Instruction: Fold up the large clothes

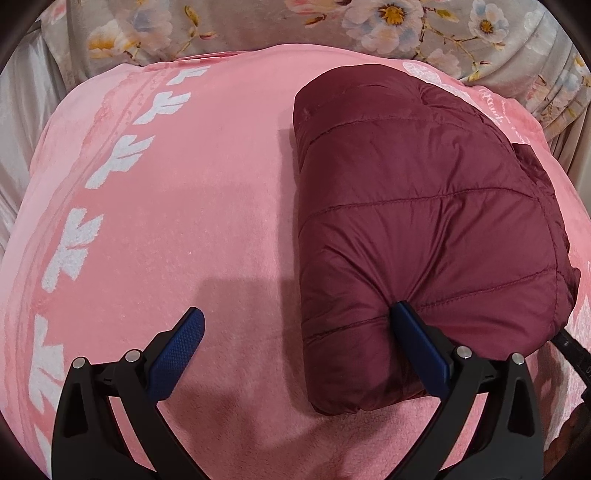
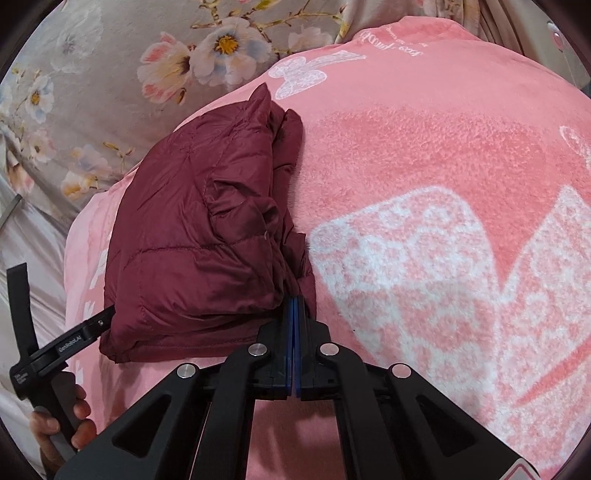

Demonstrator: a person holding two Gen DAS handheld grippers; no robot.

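Maroon puffer jacket (image 1: pixel 424 221) sits folded into a compact bundle on the pink blanket (image 1: pixel 184 221) covering the bed, with floral bedding (image 1: pixel 406 22) beyond it. Most folds look done — judging by the tidy block shape, this is a late step, likely a last tuck or squaring up.

Left gripper (image 1: pixel 299 328): fingers spread wide, released. One blue finger (image 1: pixel 417 339) presses into the jacket's near edge and dents it, while the other finger (image 1: pixel 181 347) stands clear over bare blanket. Nothing is grasped.

Right gripper (image 2: pixel 294 325): fingers clenched flat together at the jacket's near right corner, just beside or touching the layered edges. Whether a thin bit of fabric is pinched between them — cannot tell; the blue pads look pressed against each other.

In the right wrist view, a person's hand (image 2: pixel 62 424) holds the left gripper's handle at lower left.

Next move probably calls for closing the left fingers on the near edge, or pressing the bundle flat. The puffy fill may spring back open, so layers need holding together.
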